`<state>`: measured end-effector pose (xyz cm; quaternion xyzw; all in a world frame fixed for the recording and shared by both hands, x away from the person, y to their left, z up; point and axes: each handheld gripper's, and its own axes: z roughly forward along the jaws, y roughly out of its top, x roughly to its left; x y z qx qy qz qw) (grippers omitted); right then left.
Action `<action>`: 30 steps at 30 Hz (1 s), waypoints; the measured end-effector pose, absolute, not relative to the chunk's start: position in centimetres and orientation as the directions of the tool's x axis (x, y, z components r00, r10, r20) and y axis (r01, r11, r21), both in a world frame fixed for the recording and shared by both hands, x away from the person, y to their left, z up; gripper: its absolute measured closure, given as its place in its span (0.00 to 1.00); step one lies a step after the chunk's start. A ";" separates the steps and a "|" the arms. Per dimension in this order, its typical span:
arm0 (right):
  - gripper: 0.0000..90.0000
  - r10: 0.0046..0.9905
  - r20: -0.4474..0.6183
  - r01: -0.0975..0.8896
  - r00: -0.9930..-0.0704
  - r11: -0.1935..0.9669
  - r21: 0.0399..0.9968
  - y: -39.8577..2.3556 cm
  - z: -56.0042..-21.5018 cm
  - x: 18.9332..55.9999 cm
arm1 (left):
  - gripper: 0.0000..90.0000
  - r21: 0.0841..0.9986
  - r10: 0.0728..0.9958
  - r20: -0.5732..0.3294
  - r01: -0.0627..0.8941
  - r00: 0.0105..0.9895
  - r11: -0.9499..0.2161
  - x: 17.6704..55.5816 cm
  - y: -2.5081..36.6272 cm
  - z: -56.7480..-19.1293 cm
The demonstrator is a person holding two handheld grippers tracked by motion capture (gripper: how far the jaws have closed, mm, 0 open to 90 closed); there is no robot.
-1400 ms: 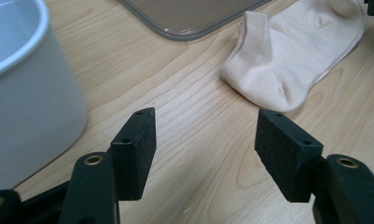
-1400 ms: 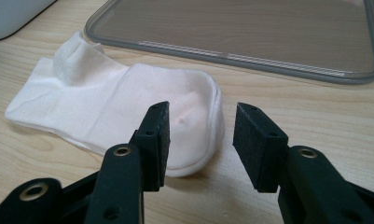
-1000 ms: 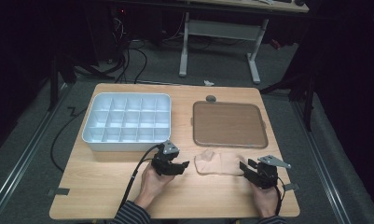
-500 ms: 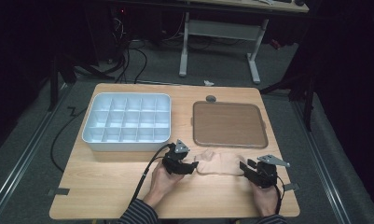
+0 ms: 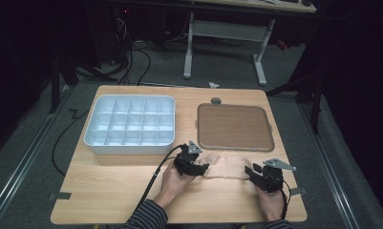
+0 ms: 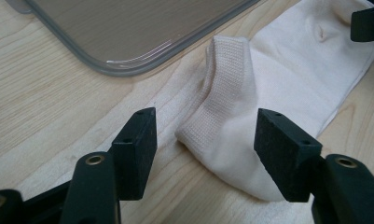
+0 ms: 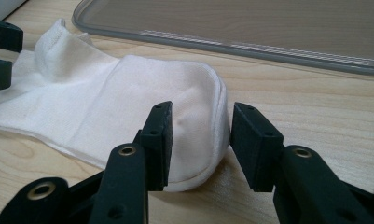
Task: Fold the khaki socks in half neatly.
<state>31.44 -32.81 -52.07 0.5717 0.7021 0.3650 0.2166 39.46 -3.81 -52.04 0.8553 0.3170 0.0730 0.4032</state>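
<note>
My left claw [image 6: 201, 149] spread around the cuff of the white sock [image 6: 278, 88], my right claw [image 7: 201, 144] spread and closing about its toe, sock flat on near tabletop [image 5: 108, 191], brown tray [image 5: 234, 126] beyond, white compartment box [image 5: 129, 124] far left

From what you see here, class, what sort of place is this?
Probably a lab or workshop set up for recording: a wooden table with tape marks, cables on the floor, a desk frame behind, and a sock between hand-held grippers.
</note>
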 end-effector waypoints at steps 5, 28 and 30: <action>0.67 0.961 0.112 0.652 -0.252 0.083 0.754 -32.7 -52.1 31.5 | 0.45 0.733 0.608 -0.125 0.486 0.784 -0.477 39.7 -4.3 -52.2; 0.79 0.960 0.078 0.669 -0.268 0.127 0.732 -32.2 -52.8 31.6 | 0.57 0.716 0.605 -0.066 0.460 0.794 -0.525 39.6 -4.9 -52.6; 0.80 0.959 0.076 0.668 -0.273 0.132 0.732 -32.2 -52.8 31.6 | 0.61 0.720 0.593 -0.058 0.445 0.803 -0.533 39.4 -5.0 -52.6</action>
